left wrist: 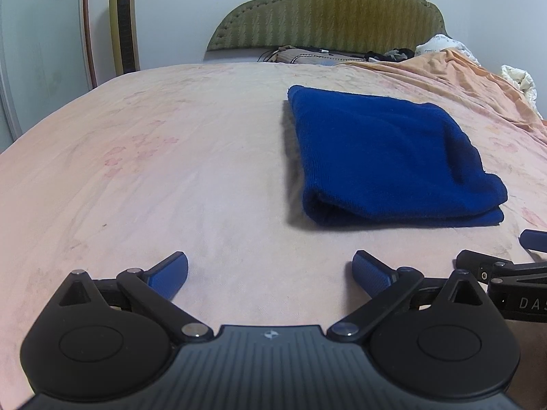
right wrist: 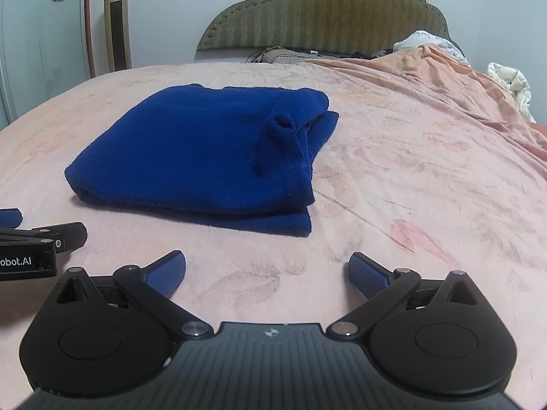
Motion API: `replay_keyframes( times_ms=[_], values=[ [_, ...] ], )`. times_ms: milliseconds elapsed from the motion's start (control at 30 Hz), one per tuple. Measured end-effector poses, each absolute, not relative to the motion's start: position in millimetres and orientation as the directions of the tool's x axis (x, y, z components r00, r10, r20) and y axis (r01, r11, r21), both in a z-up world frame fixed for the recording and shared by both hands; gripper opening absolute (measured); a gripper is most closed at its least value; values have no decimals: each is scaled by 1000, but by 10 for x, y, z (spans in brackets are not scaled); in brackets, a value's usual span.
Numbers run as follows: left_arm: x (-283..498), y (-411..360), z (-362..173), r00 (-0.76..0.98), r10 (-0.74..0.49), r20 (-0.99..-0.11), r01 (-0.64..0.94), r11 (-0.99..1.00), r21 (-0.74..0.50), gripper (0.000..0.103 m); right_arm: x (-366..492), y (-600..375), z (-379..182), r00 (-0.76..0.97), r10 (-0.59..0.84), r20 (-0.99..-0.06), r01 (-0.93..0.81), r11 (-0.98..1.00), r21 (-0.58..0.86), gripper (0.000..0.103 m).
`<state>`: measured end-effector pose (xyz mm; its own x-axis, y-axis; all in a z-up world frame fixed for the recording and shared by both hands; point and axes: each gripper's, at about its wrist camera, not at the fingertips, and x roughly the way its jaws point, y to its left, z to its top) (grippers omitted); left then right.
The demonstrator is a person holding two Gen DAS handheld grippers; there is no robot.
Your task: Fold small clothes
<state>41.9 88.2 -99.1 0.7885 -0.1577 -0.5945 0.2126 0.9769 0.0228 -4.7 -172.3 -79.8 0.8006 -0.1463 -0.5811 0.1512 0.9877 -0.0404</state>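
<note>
Folded blue garment (left wrist: 386, 157) on bed (left wrist: 136, 171), frame centre. Left hand-held gripper (left wrist: 270, 273) released, empty; right hand-held gripper (right wrist: 266, 273) likewise. Lettering "obot.AI" lower left, right view.

Blue garment, folded, on the bed

My deep-blue knit garment (left wrist: 389, 157) lies flat as a layered rectangle on the pink sheet, right of centre in my left view, left of centre in my right view (right wrist: 205, 160), its thick fold edge facing me, one small flap puckered up on top.
</note>
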Motion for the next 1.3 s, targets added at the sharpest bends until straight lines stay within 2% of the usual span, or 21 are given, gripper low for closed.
replay_keyframes(
  times_ms=[1300],
  values=[
    [431,857,-998,791,-136,-597,210,976,56,103,-33,-1728,-805,802,-140,-581,148,988,-34,103]
  ],
)
